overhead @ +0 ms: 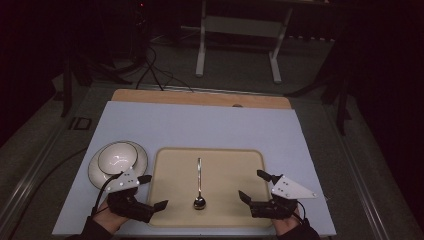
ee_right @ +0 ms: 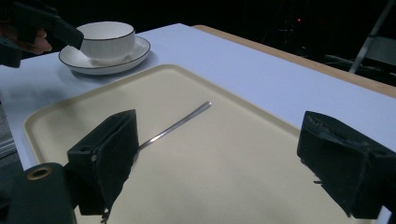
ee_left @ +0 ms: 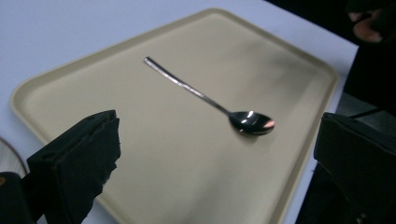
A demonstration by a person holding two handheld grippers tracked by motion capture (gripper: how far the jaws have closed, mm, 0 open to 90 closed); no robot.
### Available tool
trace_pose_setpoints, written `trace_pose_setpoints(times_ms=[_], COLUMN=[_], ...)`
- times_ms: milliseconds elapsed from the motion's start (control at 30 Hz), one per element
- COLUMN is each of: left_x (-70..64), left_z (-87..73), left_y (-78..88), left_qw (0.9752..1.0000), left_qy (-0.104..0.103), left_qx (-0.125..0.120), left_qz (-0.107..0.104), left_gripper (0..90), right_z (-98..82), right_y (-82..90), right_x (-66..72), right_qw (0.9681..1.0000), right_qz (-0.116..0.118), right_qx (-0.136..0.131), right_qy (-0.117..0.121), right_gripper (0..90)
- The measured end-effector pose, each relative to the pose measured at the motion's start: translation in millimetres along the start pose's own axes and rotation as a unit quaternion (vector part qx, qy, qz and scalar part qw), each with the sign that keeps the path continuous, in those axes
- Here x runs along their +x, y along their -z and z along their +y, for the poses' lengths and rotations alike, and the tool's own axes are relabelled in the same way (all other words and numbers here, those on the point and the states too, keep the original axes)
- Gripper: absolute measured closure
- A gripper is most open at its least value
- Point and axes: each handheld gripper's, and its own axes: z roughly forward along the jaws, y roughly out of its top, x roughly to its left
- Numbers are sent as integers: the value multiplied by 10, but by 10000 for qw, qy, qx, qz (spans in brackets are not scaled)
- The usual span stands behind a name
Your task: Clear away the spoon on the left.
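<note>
Spoon lies mid-tray, bowl end toward the person, between left gripper and right gripper; both have jaws spread wide, holding nothing, with bare tray either side of it

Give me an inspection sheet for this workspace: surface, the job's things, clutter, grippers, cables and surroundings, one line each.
Surface: pale blue table top over a wooden board, lit against a dark room.
Job's things: metal spoon lies alone on the beige tray, bowl end toward the person, handle pointing away.
Clutter: white bowl sits on a white saucer left of the tray, off it.
Grippers: left gripper and right gripper both open, hanging over the tray's near corners, either side of the spoon, holding nothing.
Cables: black leads on the floor beyond the table; one trails from the left gripper.
Surroundings: white frame stand on dark floor behind.
</note>
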Motion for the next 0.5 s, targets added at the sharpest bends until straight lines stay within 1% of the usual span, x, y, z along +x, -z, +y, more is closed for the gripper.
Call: trace_pose_setpoints(times_ms=[67,133,300,400,500], left_x=[-17,-33,-52,-48,-36], left_z=[-27,-54,-93,-105,-113], left_y=[-11,-27,-60,-63,-78], left_qw=[10000,9999,9997,9991,9984], left_qy=[-34,-15,10,7,80], left_qx=[-8,0,-91,-147,-219], left_qz=[68,146,242,394,513], left_gripper=[12,12,12,12,12], right_z=[0,-1,-2,-5,0], right_y=[1,-2,-7,-5,-5], right_x=[2,-1,7,1,-1], right_qw=[10000,10000,10000,10000,10000], right_qz=[-5,-5,14,1,-11], right_qx=[7,10,23,35,24], right_qy=[6,3,9,0,7], right_gripper=[127,127,127,127,127])
